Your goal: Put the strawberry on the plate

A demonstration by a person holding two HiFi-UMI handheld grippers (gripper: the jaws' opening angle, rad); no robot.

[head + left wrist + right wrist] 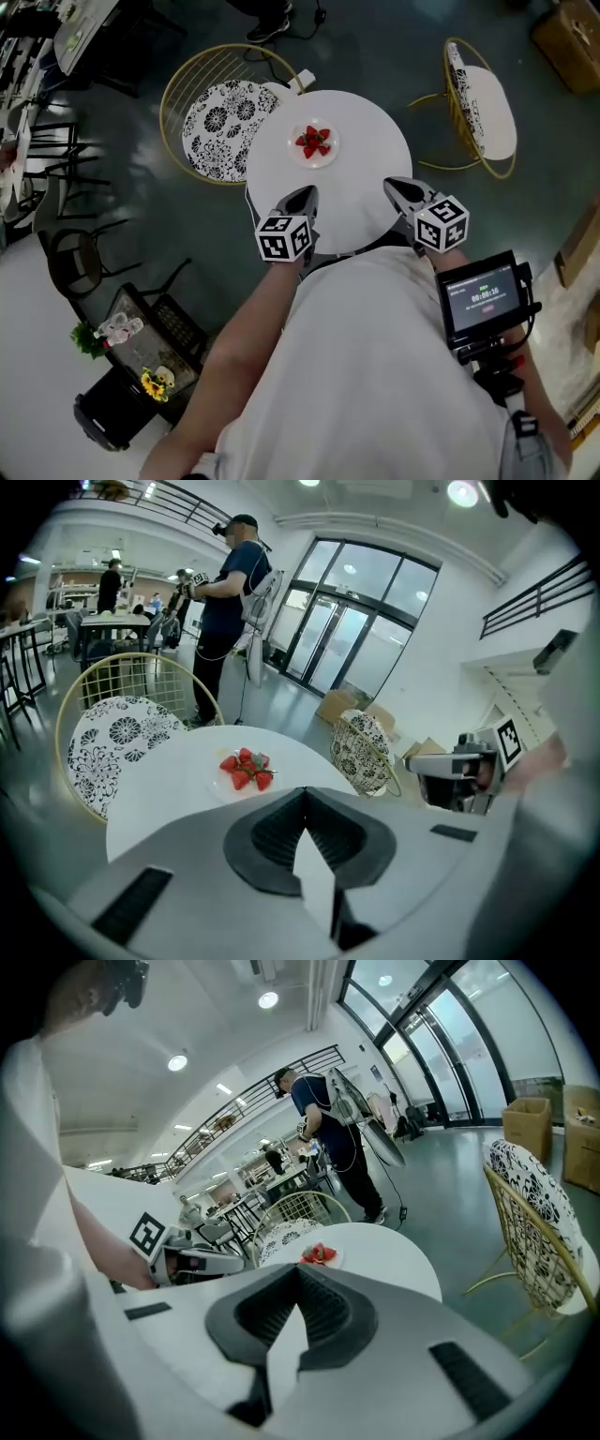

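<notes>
Several red strawberries lie together on a small white plate toward the far side of the round white table. Both grippers hover over the table's near edge, well short of the plate. My left gripper is shut with nothing between its jaws; its own view shows the strawberries ahead on the plate. My right gripper is also shut and empty. From its view the strawberries lie ahead, slightly right, and the left gripper shows at the left.
A gold wire chair with a patterned cushion stands at the table's far left, a second one at the far right. A person stands beyond the table. A black cart with flowers is at lower left.
</notes>
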